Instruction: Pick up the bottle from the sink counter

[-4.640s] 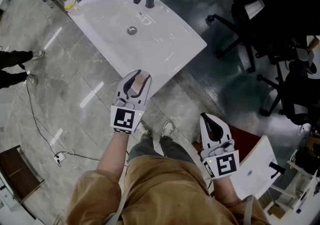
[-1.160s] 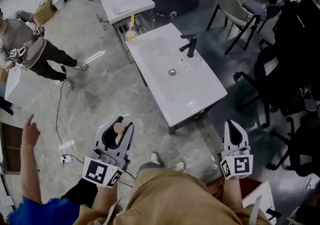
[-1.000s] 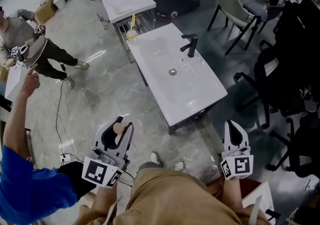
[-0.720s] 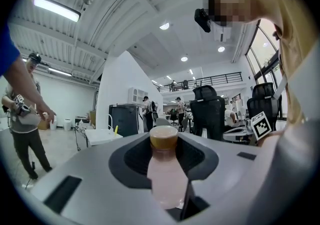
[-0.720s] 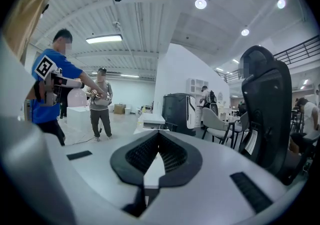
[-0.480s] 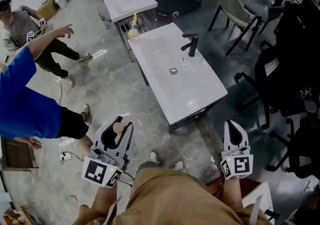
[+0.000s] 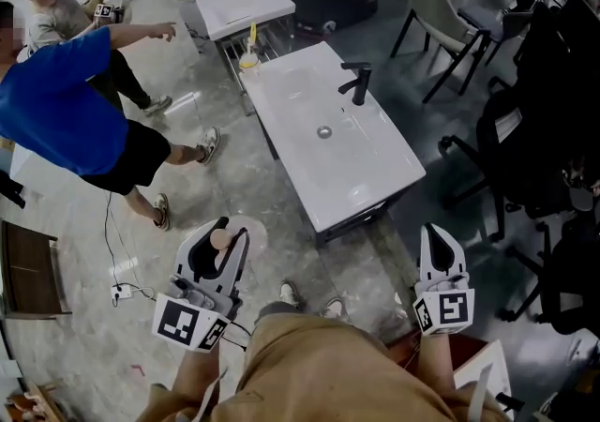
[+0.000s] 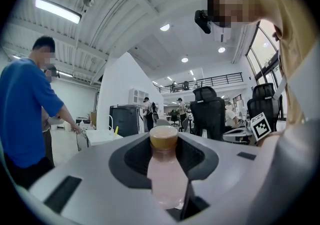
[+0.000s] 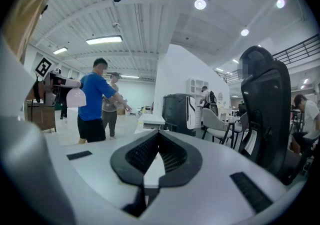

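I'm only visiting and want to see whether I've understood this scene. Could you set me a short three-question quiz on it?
1. True or false: the left tongs are clamped on a pink bottle.
2. The right tongs are: A) shut and empty, B) holding a cup, C) gripping a chair.
3. What colour is the faucet on the white sink?

Key: 1 true; 2 A; 3 black.

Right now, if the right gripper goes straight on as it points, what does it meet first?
Close to the right gripper the way looks free; farther on, probably the white sink counter, but depth is unclear.
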